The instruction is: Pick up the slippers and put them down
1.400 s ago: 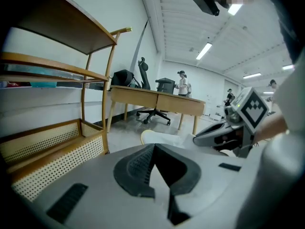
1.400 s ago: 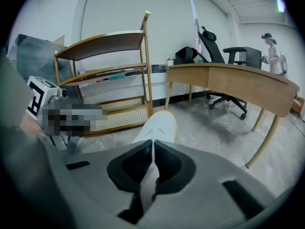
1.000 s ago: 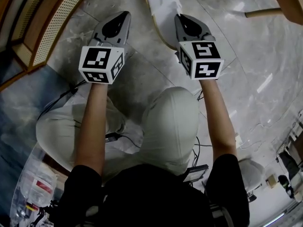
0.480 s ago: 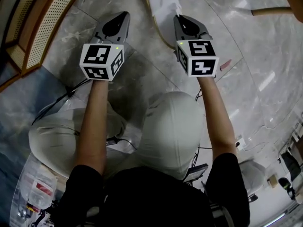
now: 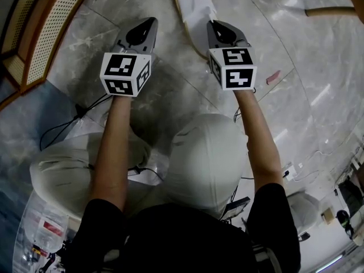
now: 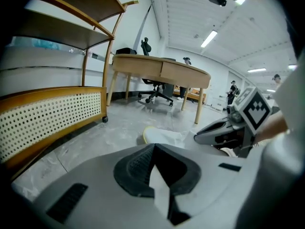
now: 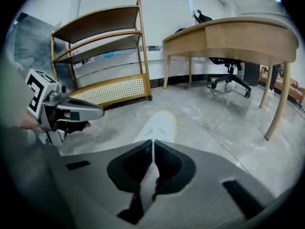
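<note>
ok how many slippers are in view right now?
1. A white slipper with a yellow sole lies just ahead of the right gripper, whose shut jaws seem to pinch its near edge. A second one may be out of frame.

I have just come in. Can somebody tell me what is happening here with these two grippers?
A person holds a gripper in each hand, low above the grey marble floor. The right gripper is shut on the near end of a white slipper with a yellow-edged sole. The left gripper is beside it with its jaws together, clear of the slipper. Whether the slipper already rests on the floor cannot be told. Only one slipper is in view.
</note>
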